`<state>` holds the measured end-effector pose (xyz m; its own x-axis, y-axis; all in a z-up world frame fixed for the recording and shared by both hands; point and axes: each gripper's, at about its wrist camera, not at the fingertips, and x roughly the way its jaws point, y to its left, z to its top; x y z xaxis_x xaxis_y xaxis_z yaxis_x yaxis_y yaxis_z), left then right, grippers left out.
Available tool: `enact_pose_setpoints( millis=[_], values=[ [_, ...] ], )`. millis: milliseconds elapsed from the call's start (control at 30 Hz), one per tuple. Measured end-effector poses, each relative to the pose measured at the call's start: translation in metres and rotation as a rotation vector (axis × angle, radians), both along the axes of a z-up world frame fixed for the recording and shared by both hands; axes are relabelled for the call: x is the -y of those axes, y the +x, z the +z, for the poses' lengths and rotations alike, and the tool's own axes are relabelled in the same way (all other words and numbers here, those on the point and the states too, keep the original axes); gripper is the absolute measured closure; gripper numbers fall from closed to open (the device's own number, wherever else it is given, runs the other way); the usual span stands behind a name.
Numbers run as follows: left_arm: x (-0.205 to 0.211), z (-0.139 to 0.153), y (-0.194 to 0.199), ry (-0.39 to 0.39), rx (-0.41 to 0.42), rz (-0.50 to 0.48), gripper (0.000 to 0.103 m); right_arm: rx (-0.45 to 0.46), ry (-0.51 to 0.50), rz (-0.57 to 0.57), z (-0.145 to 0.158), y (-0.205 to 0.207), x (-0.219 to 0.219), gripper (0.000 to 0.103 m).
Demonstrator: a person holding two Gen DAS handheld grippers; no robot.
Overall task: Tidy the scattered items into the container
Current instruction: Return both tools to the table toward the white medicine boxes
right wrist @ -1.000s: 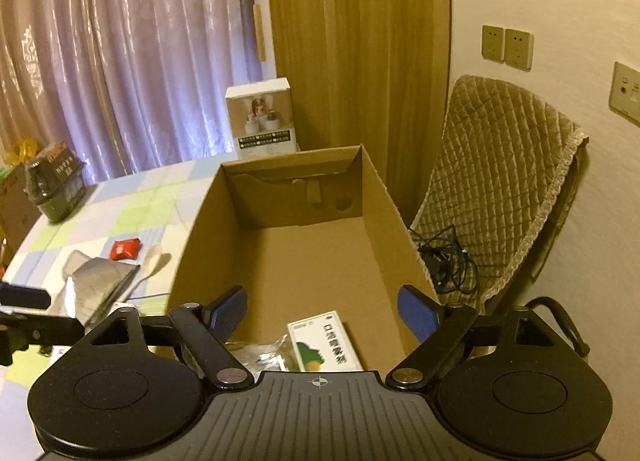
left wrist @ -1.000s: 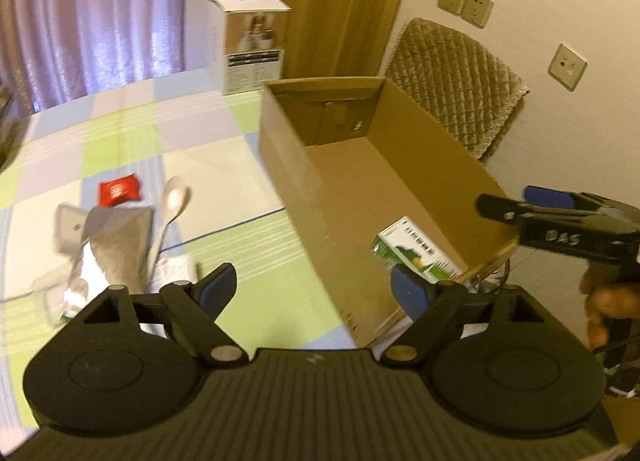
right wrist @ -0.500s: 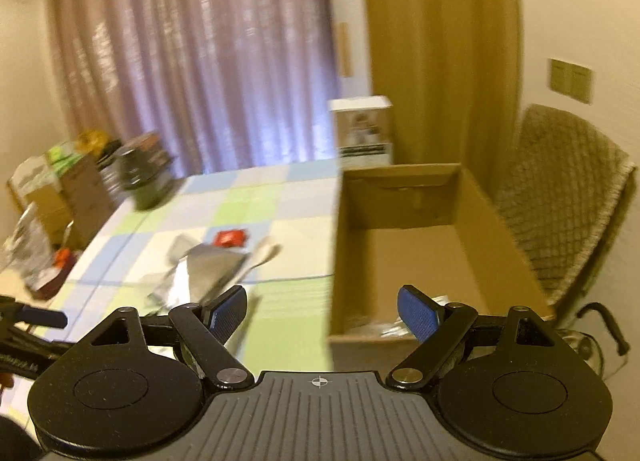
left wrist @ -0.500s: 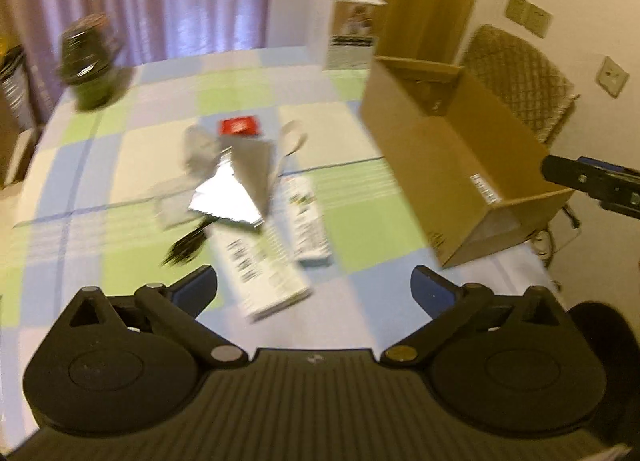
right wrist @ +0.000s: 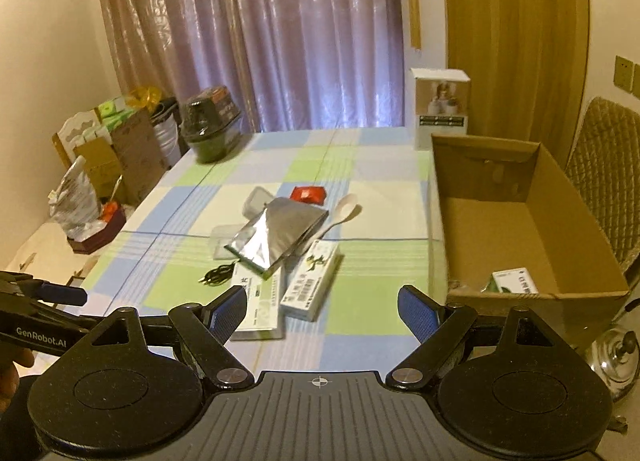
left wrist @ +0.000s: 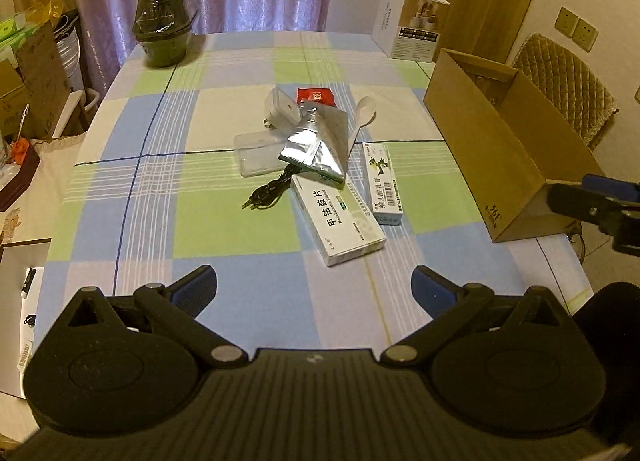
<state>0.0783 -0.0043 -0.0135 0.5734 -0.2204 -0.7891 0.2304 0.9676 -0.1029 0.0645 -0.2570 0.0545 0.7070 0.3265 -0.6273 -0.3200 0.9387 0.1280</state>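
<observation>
Mostly bare, brown cardboard box (right wrist: 532, 221) holds one carton (right wrist: 514, 281).

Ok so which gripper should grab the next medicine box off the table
Left, probably. The left gripper is open and faces the larger white medicine box, the nearest item. The right gripper, also open, sits nearer the cardboard box, with the pile off to its left.

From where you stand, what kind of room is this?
Most likely a lived-in room at home, perhaps a dining area. A table under a checked cloth fills the middle, a chair with a quilted cover stands by the wall, long curtains hang behind, and household boxes are piled at the left.
</observation>
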Motion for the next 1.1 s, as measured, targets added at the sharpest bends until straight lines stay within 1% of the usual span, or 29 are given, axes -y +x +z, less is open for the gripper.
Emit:
enact_pose_setpoints(
  millis=[367,500,800,1100],
  values=[
    [0.007,-0.027,0.007,-0.031,-0.03,0.013,0.001,-0.07,-0.014,0.024,-0.022,0.019,-0.014,0.015],
    [0.016,-0.038,0.013,-0.018,-0.04,0.004,0.001,-0.089,-0.004,0.025,-0.03,0.029,-0.016,0.015],
    [0.031,-0.061,0.032,-0.025,-0.074,0.012,0.001,-0.13,0.0,0.035,-0.048,0.062,-0.021,0.015],
    [0.042,-0.08,0.051,-0.027,-0.07,0.04,0.001,-0.168,-0.029,0.051,-0.068,0.099,-0.027,0.015]
  ],
)
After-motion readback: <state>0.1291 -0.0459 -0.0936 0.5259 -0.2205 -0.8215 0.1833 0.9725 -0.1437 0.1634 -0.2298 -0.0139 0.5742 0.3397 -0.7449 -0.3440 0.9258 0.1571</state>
